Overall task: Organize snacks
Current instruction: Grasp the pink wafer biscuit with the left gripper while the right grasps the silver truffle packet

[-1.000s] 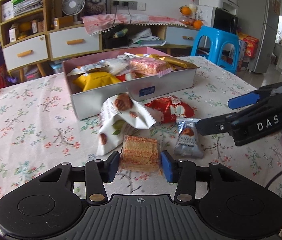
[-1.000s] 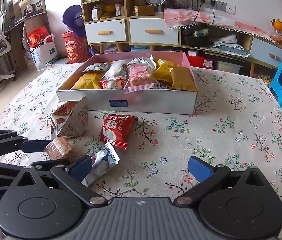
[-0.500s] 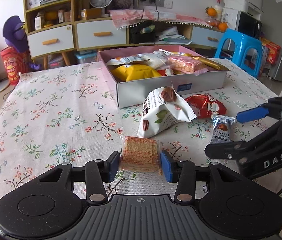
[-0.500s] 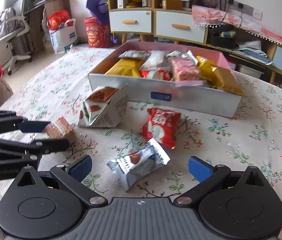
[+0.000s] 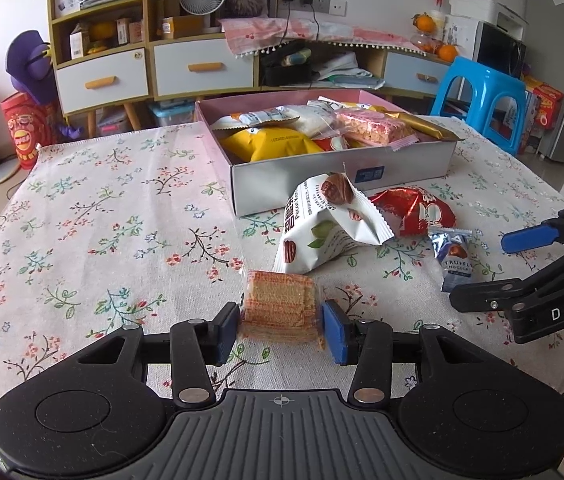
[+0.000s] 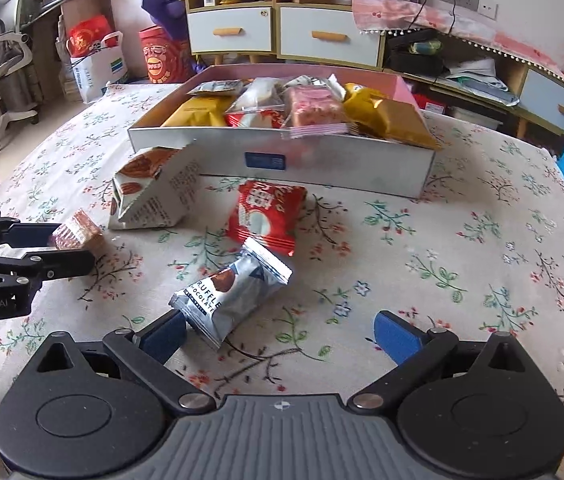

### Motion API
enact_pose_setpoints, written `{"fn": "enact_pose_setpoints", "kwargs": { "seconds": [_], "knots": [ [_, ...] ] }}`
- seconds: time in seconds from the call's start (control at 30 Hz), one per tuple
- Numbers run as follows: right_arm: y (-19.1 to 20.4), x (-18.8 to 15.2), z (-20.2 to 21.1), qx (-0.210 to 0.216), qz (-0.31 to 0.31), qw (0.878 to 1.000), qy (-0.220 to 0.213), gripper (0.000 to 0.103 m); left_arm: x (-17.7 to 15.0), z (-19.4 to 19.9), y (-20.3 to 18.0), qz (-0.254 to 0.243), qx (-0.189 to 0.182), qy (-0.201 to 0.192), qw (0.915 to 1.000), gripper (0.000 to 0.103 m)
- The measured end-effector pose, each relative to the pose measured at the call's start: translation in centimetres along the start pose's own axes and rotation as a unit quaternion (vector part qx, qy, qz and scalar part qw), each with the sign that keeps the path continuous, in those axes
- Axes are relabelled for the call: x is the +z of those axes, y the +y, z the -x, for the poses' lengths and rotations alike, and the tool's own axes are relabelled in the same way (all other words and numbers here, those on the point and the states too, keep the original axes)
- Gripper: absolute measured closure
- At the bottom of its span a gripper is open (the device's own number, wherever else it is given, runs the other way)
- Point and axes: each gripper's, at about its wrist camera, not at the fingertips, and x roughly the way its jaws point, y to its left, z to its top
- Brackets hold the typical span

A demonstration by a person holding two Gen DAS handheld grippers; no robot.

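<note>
While the left wrist view shows the left gripper [image 5: 280, 330] low over the floral tablecloth [image 5: 94, 216], we note the wafer pack [image 5: 279, 312] sitting between its blue pads. The left pad touches the wrapper, the right pad shows a slight gap, and the jaws are opening a little with the pack between them; we judge the hold to be light at best. Compared with a second ago, this camera has swung so that the snack box [image 5: 342, 176] now lies up and to the right, while the wafer pack keeps its place between the pads. The white nut pouch [image 5: 322, 236] and the red packet [image 5: 414, 212] lie just before the box wall.

In the right wrist view, the right gripper [image 6: 278, 338] stands wide open and holds nothing. The silver truffle packet [image 6: 230, 296], which lay off to the left pad a second ago, now lies largely between the pads, its near corner touching the left pad [image 6: 162, 336]. We take this as alignment for a pick. Four snacks remain outside the box, so the task is not yet complete.
</note>
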Motion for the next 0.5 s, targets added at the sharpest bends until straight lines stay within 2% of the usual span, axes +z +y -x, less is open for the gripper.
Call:
{"fn": "enact_pose_setpoints", "kwargs": {
  "seconds": [0.5],
  "knots": [
    [1.7, 0.7, 0.0, 0.025, 0.011, 1.000, 0.000, 0.013, 0.0, -0.1, 0.1, 0.000, -0.003, -0.004, 1.0000, 0.055]
  ]
}}
